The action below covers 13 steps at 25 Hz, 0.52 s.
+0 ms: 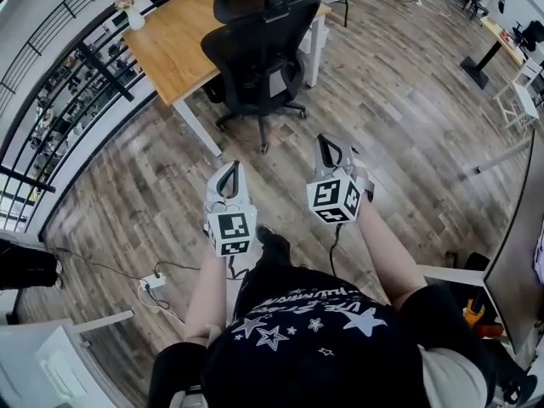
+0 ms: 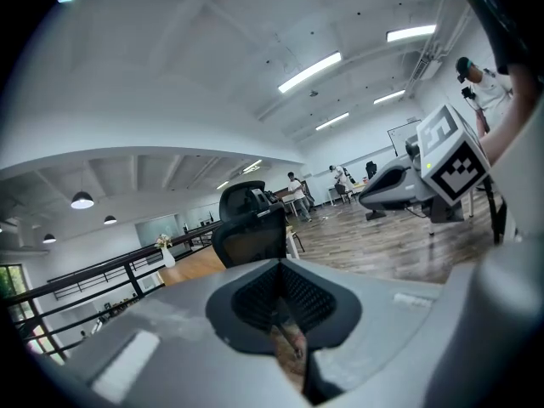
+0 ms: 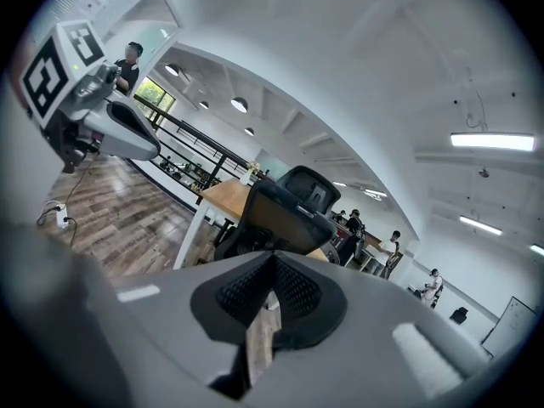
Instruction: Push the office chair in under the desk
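A black office chair [image 1: 257, 45] stands on its wheeled base, its back toward me, pulled out from the wooden desk [image 1: 174, 45] with white legs. Both grippers hover side by side over the floor, well short of the chair. My left gripper [image 1: 227, 175] is shut with nothing in it. To its right my right gripper [image 1: 327, 147] is shut and empty too. In the left gripper view the chair's back [image 2: 248, 232] rises just beyond the closed jaws, with the right gripper [image 2: 393, 184] at the side. The right gripper view shows the chair [image 3: 285, 215] and the desk [image 3: 223, 198] ahead.
A black railing [image 1: 64, 100] runs along the left beyond the desk. A white vase [image 1: 134, 17] stands on the desk's far corner. A power strip with cables [image 1: 151, 281] lies on the floor at the lower left. Other desks and a monitor edge [image 1: 518, 253] are on the right.
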### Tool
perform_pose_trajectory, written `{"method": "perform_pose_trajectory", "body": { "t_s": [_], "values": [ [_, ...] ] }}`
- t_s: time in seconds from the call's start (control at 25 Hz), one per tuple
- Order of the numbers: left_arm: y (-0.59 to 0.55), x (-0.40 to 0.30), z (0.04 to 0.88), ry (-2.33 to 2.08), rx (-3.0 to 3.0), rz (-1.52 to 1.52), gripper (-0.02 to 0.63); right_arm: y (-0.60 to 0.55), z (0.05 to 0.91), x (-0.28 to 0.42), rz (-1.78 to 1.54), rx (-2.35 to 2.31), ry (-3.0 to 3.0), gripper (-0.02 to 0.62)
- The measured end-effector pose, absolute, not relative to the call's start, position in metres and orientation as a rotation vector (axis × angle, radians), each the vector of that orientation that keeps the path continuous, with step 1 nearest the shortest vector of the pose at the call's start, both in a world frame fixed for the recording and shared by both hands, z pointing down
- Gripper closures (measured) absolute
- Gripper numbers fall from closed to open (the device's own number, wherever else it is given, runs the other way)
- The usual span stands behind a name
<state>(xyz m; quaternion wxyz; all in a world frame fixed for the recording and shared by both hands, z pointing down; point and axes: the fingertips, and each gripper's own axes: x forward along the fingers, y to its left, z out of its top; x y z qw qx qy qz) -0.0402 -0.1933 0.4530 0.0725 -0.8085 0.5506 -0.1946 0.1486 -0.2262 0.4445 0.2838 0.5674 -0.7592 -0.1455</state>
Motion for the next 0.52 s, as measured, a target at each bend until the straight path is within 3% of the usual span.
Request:
{"method": "perform_pose_trajectory", "body": {
  "t_s": [0.52],
  "values": [
    [-0.134,-0.019,0.451,1.599,-2.415,-0.61,0.604,-0.163,0.455,0.168,-0.379,1.537,-2.052,0.594]
  ]
}}
